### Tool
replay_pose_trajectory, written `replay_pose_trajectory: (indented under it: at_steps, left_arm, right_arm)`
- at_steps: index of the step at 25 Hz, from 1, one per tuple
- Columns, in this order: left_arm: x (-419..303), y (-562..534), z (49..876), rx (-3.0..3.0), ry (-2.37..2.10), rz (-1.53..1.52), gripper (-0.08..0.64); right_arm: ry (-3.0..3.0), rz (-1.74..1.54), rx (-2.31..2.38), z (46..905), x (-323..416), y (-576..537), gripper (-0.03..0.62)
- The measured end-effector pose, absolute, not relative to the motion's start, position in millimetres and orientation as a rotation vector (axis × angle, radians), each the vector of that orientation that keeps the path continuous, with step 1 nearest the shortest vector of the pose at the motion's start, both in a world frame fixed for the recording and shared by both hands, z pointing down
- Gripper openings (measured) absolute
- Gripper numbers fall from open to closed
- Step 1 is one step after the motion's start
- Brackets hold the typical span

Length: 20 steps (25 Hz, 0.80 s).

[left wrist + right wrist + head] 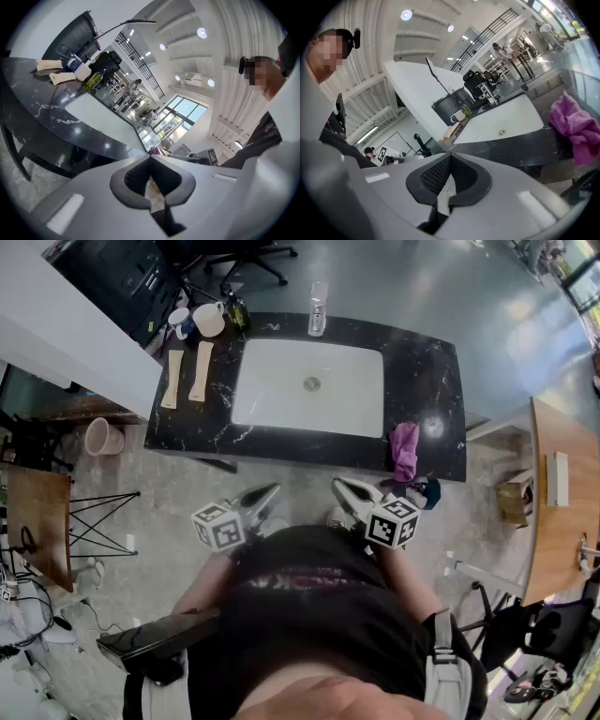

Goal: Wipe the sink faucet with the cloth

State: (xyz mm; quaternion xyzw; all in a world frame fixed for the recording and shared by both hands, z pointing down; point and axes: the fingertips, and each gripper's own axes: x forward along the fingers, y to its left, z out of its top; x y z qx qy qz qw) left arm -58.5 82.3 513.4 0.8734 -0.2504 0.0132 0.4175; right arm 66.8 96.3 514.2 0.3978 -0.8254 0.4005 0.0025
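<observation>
The chrome faucet (318, 307) stands at the far rim of the white sink basin (309, 387), which is set in a black marble counter (427, 381). A purple cloth (405, 448) lies crumpled on the counter's near right edge; in the right gripper view the cloth (576, 126) is at the right. My left gripper (265, 495) and right gripper (349, 491) hang side by side in front of the counter, close to my body. Both are short of the counter's edge and touch nothing. The left gripper (150, 158) is shut and empty. The right gripper (450, 155) is shut and empty too.
Two wooden pieces (185, 376), white mugs (208, 319) and a green bottle (236, 310) sit at the counter's far left. A pink bucket (103, 437) stands on the floor at the left. A wooden table (562, 493) is at the right.
</observation>
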Motion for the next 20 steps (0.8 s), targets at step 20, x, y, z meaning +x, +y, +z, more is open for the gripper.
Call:
replay_pose_trajectory:
  at_steps: [20]
  left_arm:
    - [-60.1, 83.0, 511.4, 2.179, -0.627, 0.02, -0.008]
  right_arm:
    - [-2.481, 0.983, 1.465, 506.5, 115.1, 75.8, 0.014]
